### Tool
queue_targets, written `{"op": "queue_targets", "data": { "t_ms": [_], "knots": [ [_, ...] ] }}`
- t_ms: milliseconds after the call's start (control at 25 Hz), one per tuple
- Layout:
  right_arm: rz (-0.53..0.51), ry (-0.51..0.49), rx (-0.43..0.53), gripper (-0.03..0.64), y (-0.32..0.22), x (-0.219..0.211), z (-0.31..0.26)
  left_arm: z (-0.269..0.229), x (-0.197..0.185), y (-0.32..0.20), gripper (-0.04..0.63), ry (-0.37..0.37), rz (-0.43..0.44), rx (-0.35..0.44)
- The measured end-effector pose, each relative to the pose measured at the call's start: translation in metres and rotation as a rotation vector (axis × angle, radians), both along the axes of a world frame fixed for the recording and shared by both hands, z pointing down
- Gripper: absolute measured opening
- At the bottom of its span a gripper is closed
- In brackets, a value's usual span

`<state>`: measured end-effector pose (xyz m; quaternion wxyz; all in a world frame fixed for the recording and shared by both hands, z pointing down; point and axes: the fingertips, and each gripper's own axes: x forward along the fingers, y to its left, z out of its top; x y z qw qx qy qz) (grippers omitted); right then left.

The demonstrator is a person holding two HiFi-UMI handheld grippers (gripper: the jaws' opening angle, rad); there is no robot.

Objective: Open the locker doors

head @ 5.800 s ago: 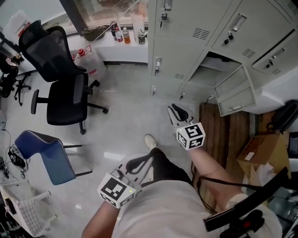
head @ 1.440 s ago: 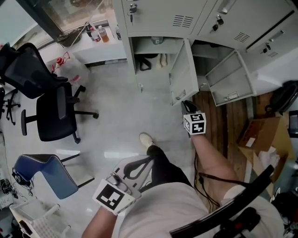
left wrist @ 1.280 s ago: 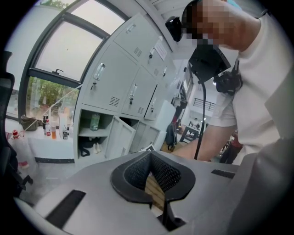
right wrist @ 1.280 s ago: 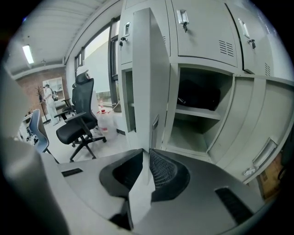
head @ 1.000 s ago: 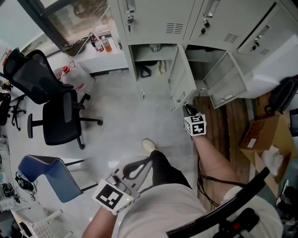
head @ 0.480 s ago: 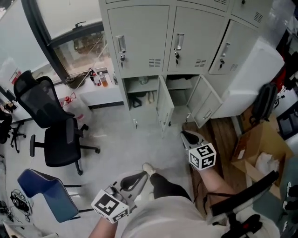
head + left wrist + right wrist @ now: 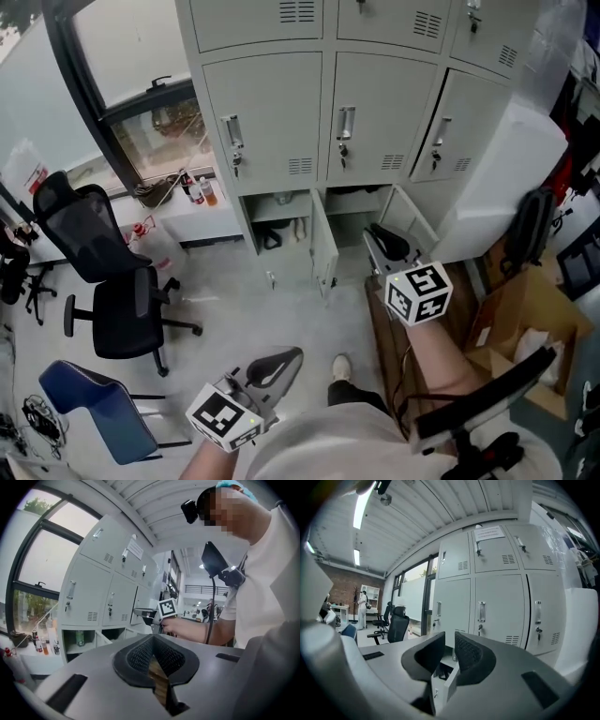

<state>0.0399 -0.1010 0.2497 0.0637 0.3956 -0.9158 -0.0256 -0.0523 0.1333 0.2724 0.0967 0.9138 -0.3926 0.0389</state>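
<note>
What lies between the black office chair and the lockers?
Head view: a low white ledge with bottles on it, and a white bag on the floor.

A black office chair (image 7: 114,286) and blue chair (image 7: 86,405) stand left, bottles (image 7: 199,191) by the window (image 7: 131,66), a cardboard box (image 7: 518,323) right.

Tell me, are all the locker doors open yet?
Not yet. Done: two bottom doors hang open. In hand: the right gripper is up in front of them, its jaws have just been closing, with nothing between them. Left: the three middle doors and the top doors are shut.
</note>
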Motion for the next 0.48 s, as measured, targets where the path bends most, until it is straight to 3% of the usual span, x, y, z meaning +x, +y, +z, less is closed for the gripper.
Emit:
{"op": "queue_targets", "data": {
  "t_ms": [480],
  "knots": [
    [-0.101, -0.067, 0.011, 0.037, -0.138, -0.006, -0.041, -0.013, 0.07, -0.137, 0.011, 0.0, 0.029, -0.046]
  ]
}}
